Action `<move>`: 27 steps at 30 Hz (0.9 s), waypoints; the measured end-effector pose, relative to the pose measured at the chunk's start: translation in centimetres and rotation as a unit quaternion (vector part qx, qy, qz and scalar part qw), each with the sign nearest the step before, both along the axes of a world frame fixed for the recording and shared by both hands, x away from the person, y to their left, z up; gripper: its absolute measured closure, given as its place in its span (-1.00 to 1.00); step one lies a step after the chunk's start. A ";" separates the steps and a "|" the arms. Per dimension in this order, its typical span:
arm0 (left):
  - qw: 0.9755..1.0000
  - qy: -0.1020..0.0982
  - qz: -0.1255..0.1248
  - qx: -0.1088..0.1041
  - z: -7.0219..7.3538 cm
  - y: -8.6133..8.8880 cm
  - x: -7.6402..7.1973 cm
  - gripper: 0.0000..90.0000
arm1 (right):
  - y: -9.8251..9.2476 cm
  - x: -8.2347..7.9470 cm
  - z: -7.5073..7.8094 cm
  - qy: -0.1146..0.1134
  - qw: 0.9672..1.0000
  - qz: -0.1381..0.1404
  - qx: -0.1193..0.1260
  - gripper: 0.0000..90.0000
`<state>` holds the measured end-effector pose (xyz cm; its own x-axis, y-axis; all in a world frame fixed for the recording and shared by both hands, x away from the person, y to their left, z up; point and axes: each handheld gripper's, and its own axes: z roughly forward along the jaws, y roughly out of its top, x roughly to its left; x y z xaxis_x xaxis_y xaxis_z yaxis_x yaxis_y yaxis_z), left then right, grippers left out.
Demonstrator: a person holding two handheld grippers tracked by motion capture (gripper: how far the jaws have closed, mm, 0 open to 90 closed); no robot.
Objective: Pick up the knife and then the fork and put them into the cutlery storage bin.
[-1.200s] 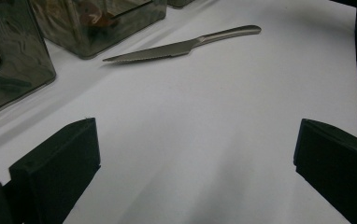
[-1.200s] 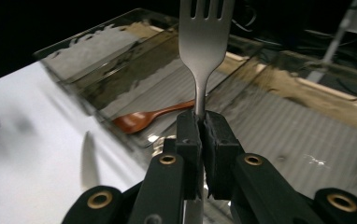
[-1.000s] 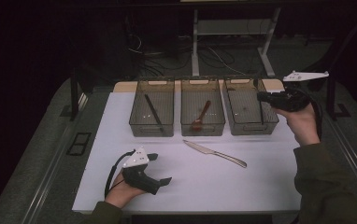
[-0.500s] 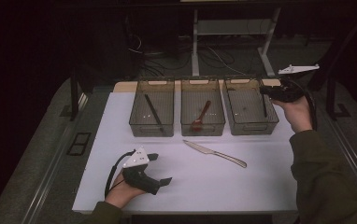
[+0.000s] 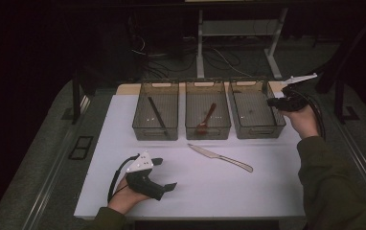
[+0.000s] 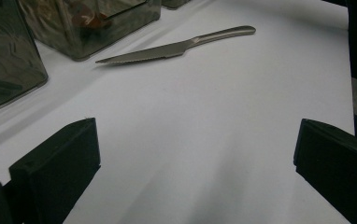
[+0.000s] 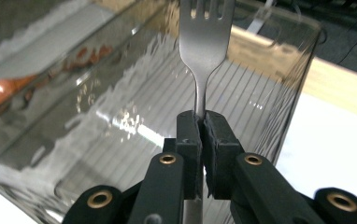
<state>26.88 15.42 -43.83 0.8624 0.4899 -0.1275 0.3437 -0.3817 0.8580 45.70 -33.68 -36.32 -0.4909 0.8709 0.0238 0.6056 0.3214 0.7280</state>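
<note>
Your right claw is clenched on a fork, pinching its thin neck so the tines stick out ahead — a grip that lets you aim the head first into the clear bin below it. In the high view that claw hangs at the right edge of the right-hand bin, the last of three in a row; the left bin holds a dark stick, the middle one a reddish spoon, so it looks like one kind of cutlery per bin. A knife lies loose on the white mat, probably next. Your left claw rests released near the front edge, jaws wide apart, holding nothing.
</note>
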 end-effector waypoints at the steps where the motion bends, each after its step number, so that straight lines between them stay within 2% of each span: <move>1: 1.000 0.000 0.000 0.000 0.0 0.0 0.0 -1.00 | 0.0 0.0 -0.2 0.006 1.000 0.004 -0.004 0.87; 7: 1.000 0.001 -0.003 0.001 -0.1 0.0 0.0 -1.00 | 0.2 0.3 -1.2 0.038 0.999 0.018 -0.023 0.87; 15: 1.000 0.002 -0.005 0.002 -0.1 0.0 0.0 -1.00 | 0.6 0.7 -1.8 0.056 0.997 0.028 -0.039 0.87; 20: 1.000 0.002 -0.005 0.001 -0.1 0.0 0.0 -1.00 | 0.8 0.9 -2.0 0.059 0.997 0.029 -0.039 0.87; 22: 1.000 0.003 -0.006 0.004 -0.1 0.0 0.0 -1.00 | 0.8 1.1 -2.3 0.068 0.997 0.027 -0.037 0.87; 27: 1.000 0.002 -0.007 0.003 -0.1 0.0 0.0 -1.00 | 1.4 1.5 -2.8 0.075 0.996 0.027 -0.046 0.80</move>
